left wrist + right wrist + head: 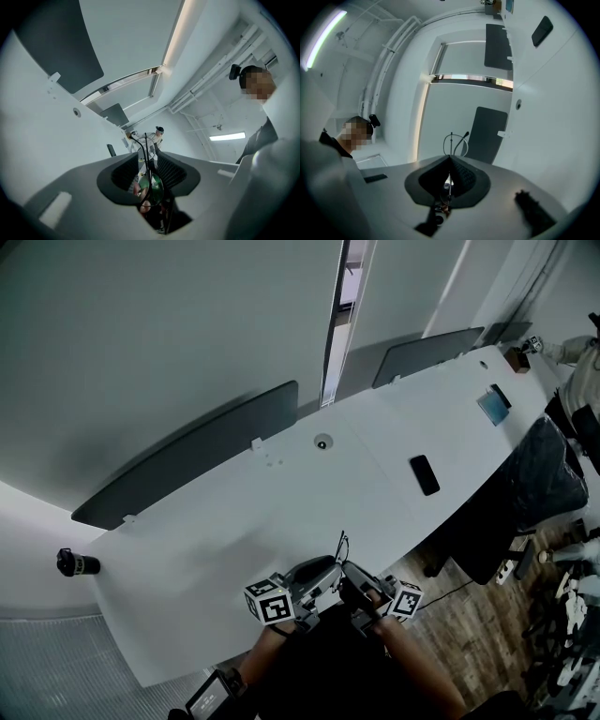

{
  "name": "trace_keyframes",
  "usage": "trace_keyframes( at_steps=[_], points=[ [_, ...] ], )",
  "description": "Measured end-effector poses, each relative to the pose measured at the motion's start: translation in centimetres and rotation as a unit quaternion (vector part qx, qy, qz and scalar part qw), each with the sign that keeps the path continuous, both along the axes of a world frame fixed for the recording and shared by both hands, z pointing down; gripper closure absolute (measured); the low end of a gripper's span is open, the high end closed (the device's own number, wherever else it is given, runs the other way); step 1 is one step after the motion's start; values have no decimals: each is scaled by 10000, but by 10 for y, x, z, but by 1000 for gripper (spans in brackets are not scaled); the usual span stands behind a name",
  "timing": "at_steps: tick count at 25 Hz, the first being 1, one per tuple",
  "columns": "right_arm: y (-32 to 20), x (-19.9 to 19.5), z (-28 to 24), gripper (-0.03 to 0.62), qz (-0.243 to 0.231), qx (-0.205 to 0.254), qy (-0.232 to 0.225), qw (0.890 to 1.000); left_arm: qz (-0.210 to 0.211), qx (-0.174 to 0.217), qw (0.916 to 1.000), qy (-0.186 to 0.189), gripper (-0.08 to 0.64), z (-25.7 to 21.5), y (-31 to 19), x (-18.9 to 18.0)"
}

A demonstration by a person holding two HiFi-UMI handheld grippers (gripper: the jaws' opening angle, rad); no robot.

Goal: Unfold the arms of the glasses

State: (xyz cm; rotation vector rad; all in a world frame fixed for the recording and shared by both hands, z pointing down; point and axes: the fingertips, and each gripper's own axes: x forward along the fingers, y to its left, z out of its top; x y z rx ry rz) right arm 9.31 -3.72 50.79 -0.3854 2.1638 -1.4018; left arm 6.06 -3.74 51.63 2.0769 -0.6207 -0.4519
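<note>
The thin black wire-framed glasses (342, 547) hang just above the white table's (281, 521) front edge, between my two grippers. My right gripper (359, 585) is shut on the frame; in the right gripper view its jaws meet (449, 160) and a lens rim and one arm tip (457, 140) stick out beyond them. My left gripper (314, 576) stands open (147, 158). The frame wire (146, 145) and a greenish lens (152, 185) sit in the gap without the pads pressing on them. The fold of the arms is not clear.
A black phone (424, 474) and a blue-screened device (493, 405) lie further along the table to the right. Grey partitions (187, 460) line its far edge. A black chair (542, 474) stands at the right, and a small black object (75, 563) is off the left end.
</note>
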Motion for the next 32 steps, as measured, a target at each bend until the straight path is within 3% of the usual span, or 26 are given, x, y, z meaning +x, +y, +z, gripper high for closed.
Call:
trace_keyframes(
  at_steps=[4,11,26,32],
  points=[
    [3,-5,2,583,-60,-16,-2,10000,-95,37,9999,-61,524,0,0,-6],
    [5,-5,3,583,-132,-59,-20,9999,-177,72,9995,-243,529,1,0,-14],
    [15,9,-7,583,-283,-223,-450,9983,165,841,9887,-1232,508,-10,-14,-31],
    [22,18,-3,583,-287,-436,-695,9962,-131,897,9904,-1041,520,-23,-29,-52]
  ],
)
